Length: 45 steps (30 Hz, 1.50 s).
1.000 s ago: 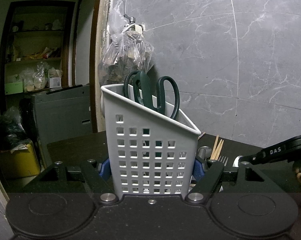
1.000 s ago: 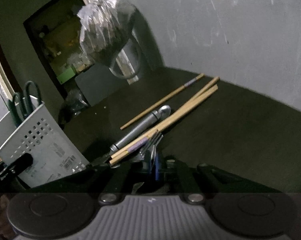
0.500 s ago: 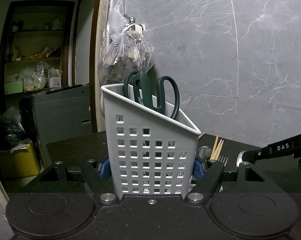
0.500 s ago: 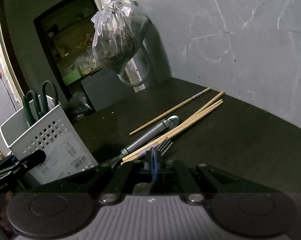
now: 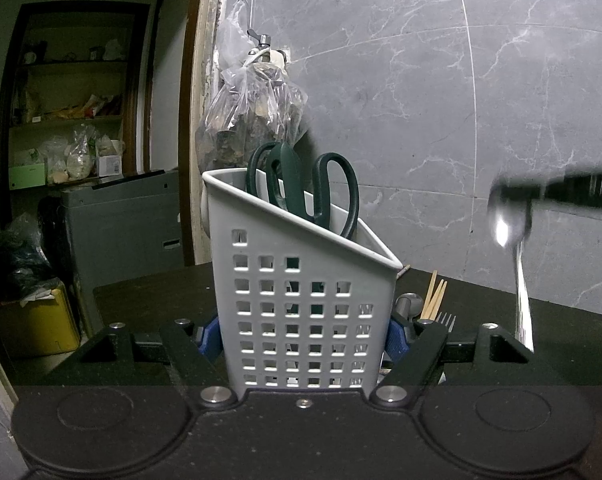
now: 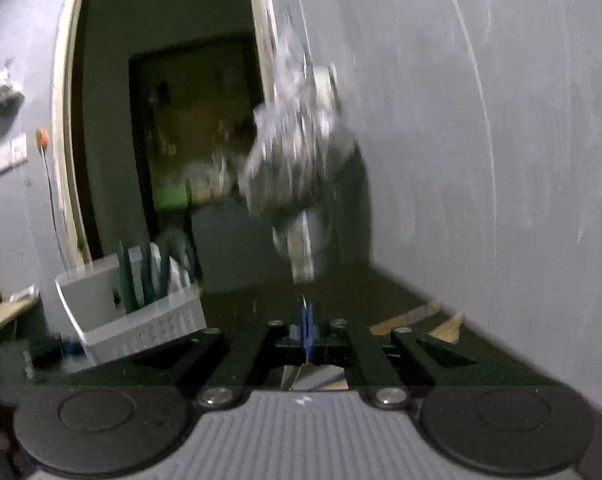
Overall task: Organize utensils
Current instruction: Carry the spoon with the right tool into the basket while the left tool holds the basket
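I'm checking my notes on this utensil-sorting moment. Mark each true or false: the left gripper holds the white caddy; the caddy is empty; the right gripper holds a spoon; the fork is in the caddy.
1. The left gripper clamps the white caddy: true.
2. The caddy is empty: false, green-handled scissors stand in it.
3. The right gripper holds a spoon: true, lifted off the counter.
4. The fork is in the caddy: false, it lies on the counter beside the chopsticks.
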Motion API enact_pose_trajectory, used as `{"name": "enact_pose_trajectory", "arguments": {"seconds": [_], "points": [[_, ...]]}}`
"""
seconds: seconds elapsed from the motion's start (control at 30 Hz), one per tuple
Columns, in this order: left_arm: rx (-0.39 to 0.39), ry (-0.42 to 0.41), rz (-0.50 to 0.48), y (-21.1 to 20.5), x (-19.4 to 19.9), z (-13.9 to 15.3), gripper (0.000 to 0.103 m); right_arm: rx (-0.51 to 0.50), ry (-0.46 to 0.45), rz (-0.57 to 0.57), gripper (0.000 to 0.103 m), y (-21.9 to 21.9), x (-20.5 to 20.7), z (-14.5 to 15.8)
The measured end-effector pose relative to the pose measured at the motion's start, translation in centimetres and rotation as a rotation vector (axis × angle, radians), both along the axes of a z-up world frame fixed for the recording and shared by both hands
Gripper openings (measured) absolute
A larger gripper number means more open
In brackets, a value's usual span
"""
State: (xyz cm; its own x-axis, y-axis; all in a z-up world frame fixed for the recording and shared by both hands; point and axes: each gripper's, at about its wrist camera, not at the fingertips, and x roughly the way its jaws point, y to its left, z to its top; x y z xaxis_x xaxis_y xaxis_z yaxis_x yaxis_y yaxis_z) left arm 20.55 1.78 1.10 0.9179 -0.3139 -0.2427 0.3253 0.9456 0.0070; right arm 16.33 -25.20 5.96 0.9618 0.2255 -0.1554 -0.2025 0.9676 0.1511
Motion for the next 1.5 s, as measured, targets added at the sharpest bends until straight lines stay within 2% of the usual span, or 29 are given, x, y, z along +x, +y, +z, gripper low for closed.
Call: {"name": "enact_pose_trajectory", "arguments": {"seconds": [0.13,0.23,0.33,0.5,0.63,0.8,1.5], "points": [[0.002,0.0,-0.001,0.0,-0.1,0.0,0.076,-0.018,-0.218,-0.053,0.001,1.0,-2.0,2.7],[0.006,0.0,-0.002,-0.2,-0.1,0.1,0.076,-0.011,-0.321,-0.063,0.001,1.8,-2.6,4.4],[0.005,0.0,-0.002,-0.2,-0.1,0.1,0.076,-0.019,-0.4,-0.061,0.001,2.7,-2.8,5.6],[0.004,0.001,-0.005,-0.1,-0.1,0.2,0.076,-0.044,-0.468,-0.034,0.001,4.9,-1.6,7.5],[0.004,0.0,-0.006,-0.2,-0.1,0.2,0.076,-0.041,-0.488,-0.005,0.001,6.9,0.1,8.3],[0.002,0.0,-0.008,-0.3,-0.1,0.3,0.076,-0.083,-0.487,0.028,0.001,9.7,1.8,7.4],[0.002,0.0,-0.008,-0.2,-0.2,0.2,0.076,-0.189,-0.327,0.122,0.001,12.8,2.2,2.0]]}}
